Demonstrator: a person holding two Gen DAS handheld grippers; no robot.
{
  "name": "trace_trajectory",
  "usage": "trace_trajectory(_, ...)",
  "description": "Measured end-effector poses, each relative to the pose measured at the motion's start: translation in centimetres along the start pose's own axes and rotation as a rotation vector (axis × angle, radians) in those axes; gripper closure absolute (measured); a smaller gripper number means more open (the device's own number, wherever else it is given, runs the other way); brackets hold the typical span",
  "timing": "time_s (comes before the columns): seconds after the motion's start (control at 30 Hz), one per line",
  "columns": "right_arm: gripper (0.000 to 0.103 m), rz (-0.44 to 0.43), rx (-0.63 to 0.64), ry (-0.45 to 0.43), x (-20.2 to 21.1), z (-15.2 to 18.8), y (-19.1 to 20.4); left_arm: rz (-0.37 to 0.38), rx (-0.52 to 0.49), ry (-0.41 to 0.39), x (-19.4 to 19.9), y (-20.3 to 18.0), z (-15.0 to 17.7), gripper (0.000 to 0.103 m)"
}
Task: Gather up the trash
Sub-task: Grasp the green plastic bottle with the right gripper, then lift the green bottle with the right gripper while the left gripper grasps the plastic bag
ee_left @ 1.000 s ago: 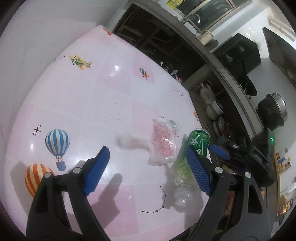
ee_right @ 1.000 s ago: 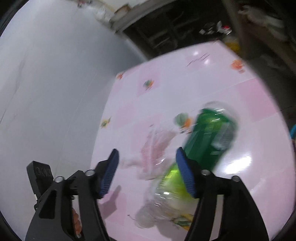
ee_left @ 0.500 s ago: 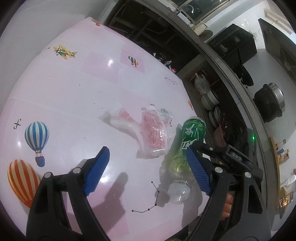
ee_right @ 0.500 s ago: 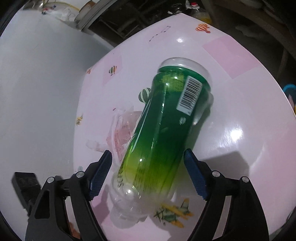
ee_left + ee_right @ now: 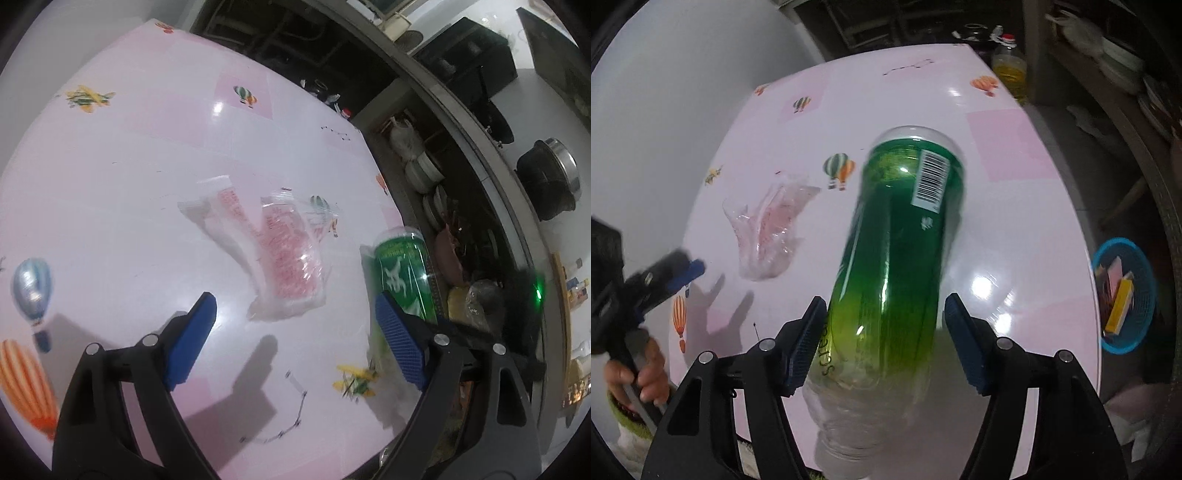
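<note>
Right gripper [image 5: 884, 339]: jaws just narrowing, straddling the bottle [image 5: 897, 266] (green, lying down, cap end nearest), pads not clearly pressing. Left gripper [image 5: 295, 343]: jaws spread wide and just widening, nothing between. Plastic wrappers [image 5: 280, 258] mid-tabletop; bottle near the right edge of the table [image 5: 110, 184].

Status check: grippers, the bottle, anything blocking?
Right gripper closing around green bottle, right pad not touching. Left gripper open, empty, above plastic wrappers. Nothing blocking.
</note>
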State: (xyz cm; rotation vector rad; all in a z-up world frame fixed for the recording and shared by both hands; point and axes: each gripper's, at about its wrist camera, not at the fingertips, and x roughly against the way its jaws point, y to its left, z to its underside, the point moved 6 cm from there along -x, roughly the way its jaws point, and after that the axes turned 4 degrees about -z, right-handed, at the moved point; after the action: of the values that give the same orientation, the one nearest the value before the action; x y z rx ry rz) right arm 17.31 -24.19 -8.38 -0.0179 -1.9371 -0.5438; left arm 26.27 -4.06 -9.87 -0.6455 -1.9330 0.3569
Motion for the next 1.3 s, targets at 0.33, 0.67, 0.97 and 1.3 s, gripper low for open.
trace_trajectory(0.33, 0.036, -0.012, -0.062, -0.041, 0.1, 1.2, -1.5, -0.214, -0.187, 0.025, -6.8, -3.3, -2.9, 0.029)
trace_trajectory(0.67, 0.036, -0.028, -0.057, -0.046, 0.5, 2.0, -1.8, -0.211, -0.266, 0.058, -7.4, -4.0, -1.2, 0.072)
trace_trajectory(0.97, 0.029, -0.047, -0.018, -0.022, 1.8, 3.6, -1.9, -0.204, -0.314, 0.084, -4.2, -4.4, 4.6, 0.072)
trace_trajectory(1.3, 0.028, 0.022, 0.119, 0.006, 0.3, 3.1, -0.8, -0.223, -0.342, 0.059, -3.2, -5.0, 6.0, 0.075)
